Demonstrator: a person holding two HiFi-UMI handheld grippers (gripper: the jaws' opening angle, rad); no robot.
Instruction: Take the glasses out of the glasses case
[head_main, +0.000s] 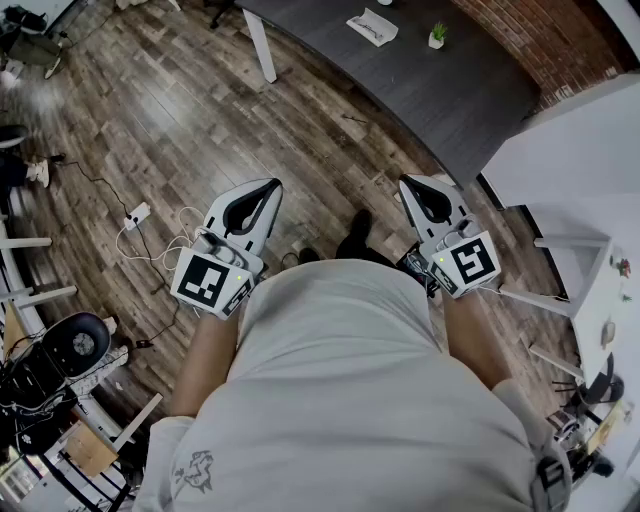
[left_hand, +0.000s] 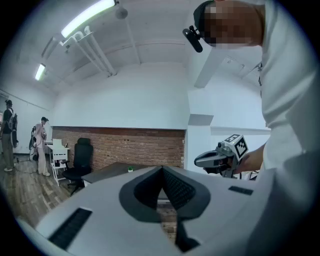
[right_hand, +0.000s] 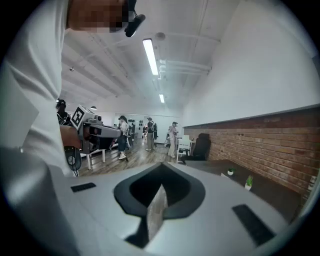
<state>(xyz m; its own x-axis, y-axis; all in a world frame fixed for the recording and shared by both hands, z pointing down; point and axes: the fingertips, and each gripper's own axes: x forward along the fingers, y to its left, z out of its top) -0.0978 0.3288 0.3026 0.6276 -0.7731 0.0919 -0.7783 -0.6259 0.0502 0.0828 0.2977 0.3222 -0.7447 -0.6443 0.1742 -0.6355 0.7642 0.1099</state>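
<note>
A small white flat object (head_main: 372, 27), possibly the glasses case, lies on the dark table (head_main: 450, 95) far ahead of me; no glasses show in any view. Both grippers are held level close to my body, over the wooden floor and well short of the table. My left gripper (head_main: 270, 186) is shut with nothing between its jaws; its tips meet in the left gripper view (left_hand: 161, 170). My right gripper (head_main: 407, 184) is also shut and empty, its tips together in the right gripper view (right_hand: 161, 166). Each gripper sees the other off to its side.
A small potted plant (head_main: 437, 35) stands on the dark table near the white object. A white table (head_main: 580, 150) is to my right. A power strip with cables (head_main: 138, 214) lies on the floor at left. A black office chair (left_hand: 80, 160) and several people (right_hand: 149, 133) are further off.
</note>
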